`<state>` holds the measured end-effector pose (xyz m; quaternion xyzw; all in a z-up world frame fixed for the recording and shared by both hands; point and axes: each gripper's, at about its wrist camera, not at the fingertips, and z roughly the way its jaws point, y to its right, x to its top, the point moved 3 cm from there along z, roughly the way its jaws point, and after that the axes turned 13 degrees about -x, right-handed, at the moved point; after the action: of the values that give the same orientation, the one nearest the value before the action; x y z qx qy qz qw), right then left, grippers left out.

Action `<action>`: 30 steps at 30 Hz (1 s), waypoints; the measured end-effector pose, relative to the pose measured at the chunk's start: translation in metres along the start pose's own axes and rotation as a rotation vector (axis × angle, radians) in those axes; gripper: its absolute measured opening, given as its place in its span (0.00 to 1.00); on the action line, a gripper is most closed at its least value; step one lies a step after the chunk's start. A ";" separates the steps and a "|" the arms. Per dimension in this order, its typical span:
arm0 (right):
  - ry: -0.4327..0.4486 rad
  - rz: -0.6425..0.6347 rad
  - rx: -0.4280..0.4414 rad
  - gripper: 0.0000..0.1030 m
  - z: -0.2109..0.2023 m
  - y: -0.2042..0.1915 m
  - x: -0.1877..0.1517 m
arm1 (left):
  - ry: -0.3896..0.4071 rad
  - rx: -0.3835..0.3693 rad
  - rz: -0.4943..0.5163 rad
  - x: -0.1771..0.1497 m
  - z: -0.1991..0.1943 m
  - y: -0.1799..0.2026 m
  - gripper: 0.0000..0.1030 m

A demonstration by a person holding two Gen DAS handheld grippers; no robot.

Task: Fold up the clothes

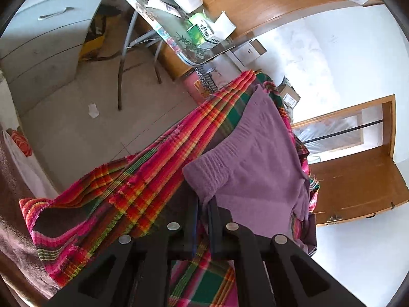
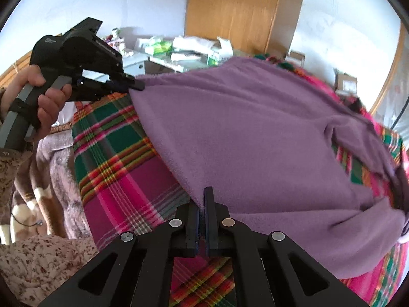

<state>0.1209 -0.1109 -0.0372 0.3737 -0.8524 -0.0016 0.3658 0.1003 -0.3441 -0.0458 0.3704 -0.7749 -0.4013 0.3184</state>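
The purple fleece garment (image 2: pixel 255 133) you are folding is stretched between your two grippers above the plaid blanket (image 2: pixel 115 153), which covers the bed. Its far part lies on the blanket toward the bed's far edge, while the near part is lifted clear of it. In the left wrist view the garment (image 1: pixel 258 153) shows a gathered, ribbed band at the corner you hold.

Your right gripper (image 2: pixel 202 204) has its jaws pressed together on the garment's near edge, with fleece pinched between the blue pads. Your left gripper (image 1: pixel 203 204) is likewise clamped on the banded corner; in the right wrist view it (image 2: pixel 138 85) sits at the garment's upper left corner, gripping the hem, with your left hand (image 2: pixel 43 97) wrapped around its grey handle.

The blanket (image 1: pixel 133 184) hangs over the bed's side edge toward the tiled floor (image 1: pixel 84 107). Beyond the bed stands a folding table (image 1: pixel 179 41) cluttered with a green box (image 1: pixel 202 32) and white packets, and behind it a wooden wardrobe (image 2: pixel 235 10) against the white wall. A grey cabinet (image 1: pixel 51 38) with drawers stands to the table's side.
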 end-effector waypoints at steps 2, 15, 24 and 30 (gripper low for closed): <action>-0.005 0.021 0.008 0.06 0.001 0.003 -0.001 | -0.004 0.009 0.024 -0.002 -0.001 0.003 0.08; 0.060 0.355 -0.008 0.20 -0.044 0.098 -0.039 | 0.124 0.130 0.236 -0.019 -0.040 0.046 0.21; 0.080 0.644 -0.232 0.20 -0.072 0.215 -0.092 | 0.043 0.047 0.439 -0.047 -0.008 0.128 0.28; 0.081 0.710 -0.396 0.20 -0.078 0.277 -0.114 | -0.137 -0.027 0.579 -0.087 0.055 0.179 0.28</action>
<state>0.0454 0.1828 0.0253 -0.0216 -0.8965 -0.0247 0.4419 0.0453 -0.1783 0.0646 0.1017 -0.8627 -0.3280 0.3713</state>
